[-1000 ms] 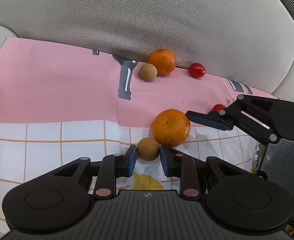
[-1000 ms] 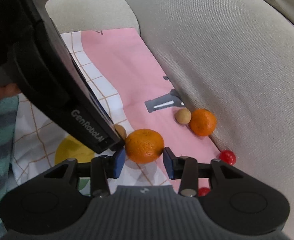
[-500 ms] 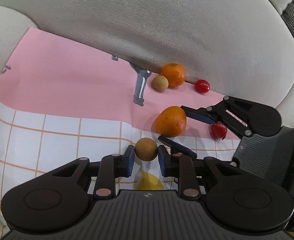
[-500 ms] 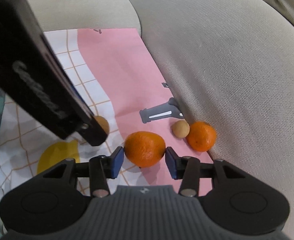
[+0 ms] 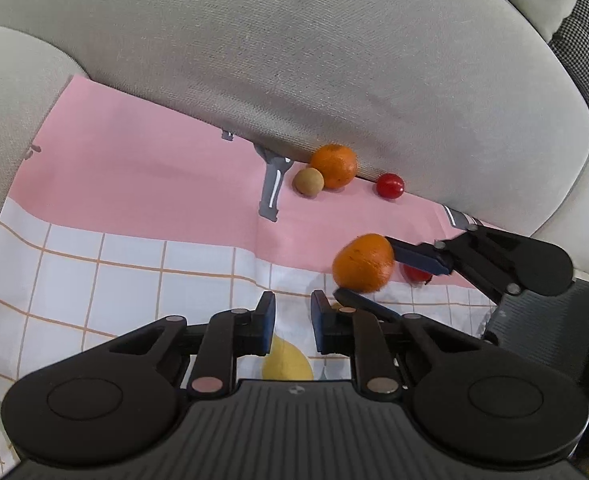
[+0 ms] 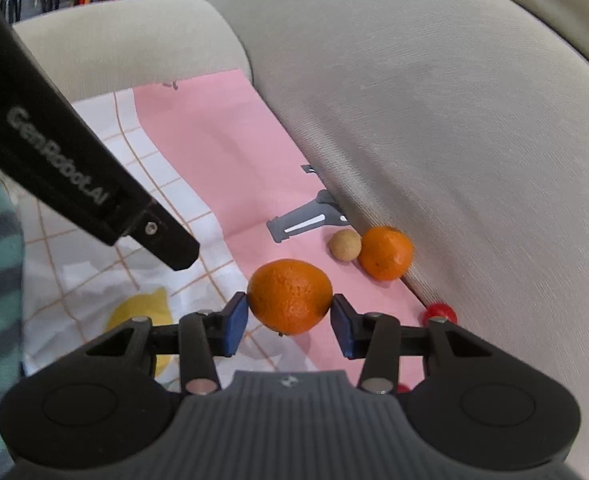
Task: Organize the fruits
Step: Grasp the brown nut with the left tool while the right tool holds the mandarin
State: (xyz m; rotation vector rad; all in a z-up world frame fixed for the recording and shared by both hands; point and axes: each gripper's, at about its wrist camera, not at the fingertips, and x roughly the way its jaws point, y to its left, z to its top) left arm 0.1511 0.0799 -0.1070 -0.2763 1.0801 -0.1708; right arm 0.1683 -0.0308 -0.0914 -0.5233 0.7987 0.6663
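Fruit count: two orange mandarins, one tan round longan-like fruit and two red cherry tomatoes, all on or over a pink and white grid-patterned cloth point(image 5: 142, 264) with a yellow lemon print, spread on the seat below the beige fabric sofa backrest point(image 5: 294, 60). Nearest, the left gripper point(image 5: 293, 304) has its jaws drawn in to a narrow gap with nothing between the blue pads. Half a second ago a second tan fruit sat between these pads. It is no longer there, and its present place cannot be told. The right gripper point(image 6: 289, 308) is clamped on the nearer mandarin point(image 6: 289, 296), one pad on each side, well out from the backrest. One second ago this mandarin lay on the cloth between pads that were not yet pressing on it. One cherry tomato point(image 5: 414, 274) lies just behind the held mandarin. Farther off, against the foot of the backrest, the tan fruit point(image 5: 308, 181) touches the second mandarin point(image 5: 333, 166), with the other cherry tomato point(image 5: 389, 186) near them along the same edge. Both grippers point steeply down at the cloth, fingers toward the backrest, and the left gripper's black body crosses the upper left of the right wrist view.
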